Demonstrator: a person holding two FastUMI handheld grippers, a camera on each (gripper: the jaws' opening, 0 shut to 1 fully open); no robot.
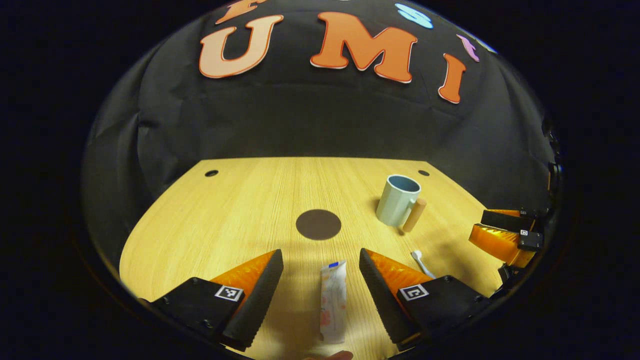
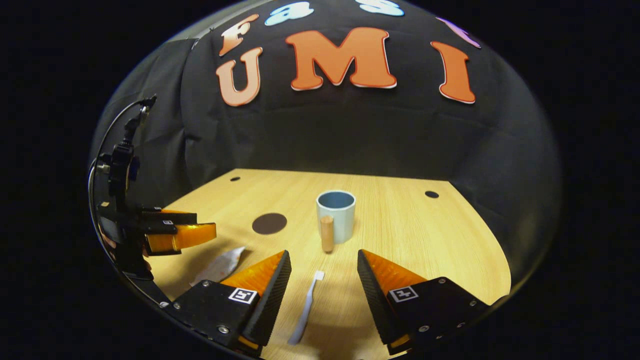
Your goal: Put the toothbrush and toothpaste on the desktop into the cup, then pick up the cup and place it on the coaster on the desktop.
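A white toothpaste tube [image 1: 333, 302] lies flat on the wooden desktop [image 1: 240, 215] between the fingers of my open left gripper [image 1: 321, 262], which hovers over it. A pale blue cup [image 1: 397, 199] with a wooden handle stands upright to the right, beyond a dark round coaster [image 1: 318, 224]. In the right gripper view, a white toothbrush [image 2: 306, 305] lies on the desktop [image 2: 425, 240] between the fingers of my open right gripper [image 2: 324, 262]. The cup [image 2: 336, 214] stands just ahead, the coaster [image 2: 269, 223] to its left, the toothpaste [image 2: 220, 266] at lower left.
The toothbrush head [image 1: 419, 260] peeks out beside my left gripper's right finger. The other gripper [image 1: 505, 235] sits at the right edge of the left gripper view, and at the left edge [image 2: 170, 231] of the right gripper view. Small dark holes [image 1: 211, 173] mark the desktop's far corners.
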